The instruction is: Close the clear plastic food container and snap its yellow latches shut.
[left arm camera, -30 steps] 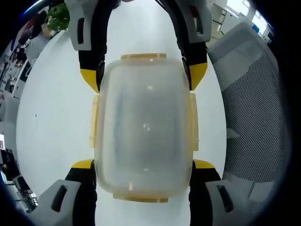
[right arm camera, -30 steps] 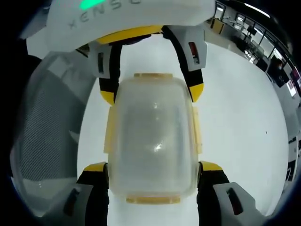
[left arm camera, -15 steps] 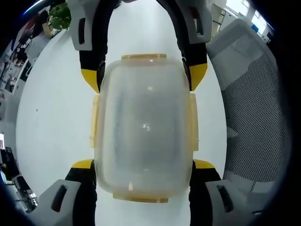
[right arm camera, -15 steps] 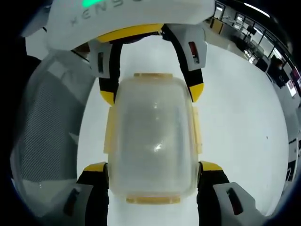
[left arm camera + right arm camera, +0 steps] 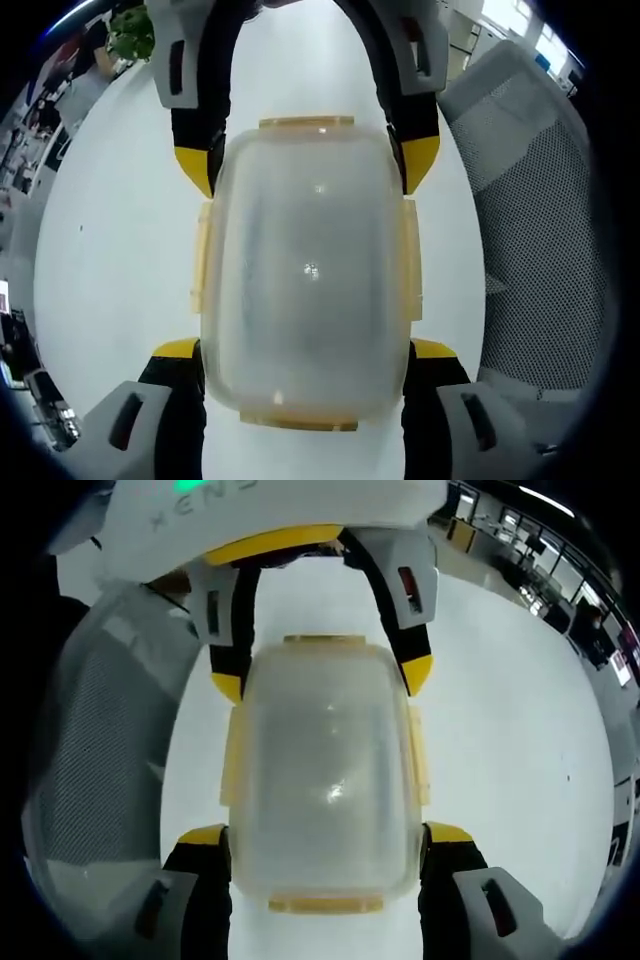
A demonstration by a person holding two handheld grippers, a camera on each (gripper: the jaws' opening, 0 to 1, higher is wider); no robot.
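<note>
Clear plastic container [image 5: 305, 270] lies lid-on on the white table [image 5: 110, 260], long axis running between the two grippers. Left gripper [image 5: 305, 350] clamps one end across its width (yellow latches [image 5: 201, 257] lying flat along the sides); right gripper [image 5: 325, 835] clamps the opposite end.

A smooth white table [image 5: 110, 260] carries a clear plastic food container [image 5: 305, 270] with yellow latches [image 5: 203, 260], lid on. A grey mesh chair [image 5: 545, 250] stands just beside the table.
</note>
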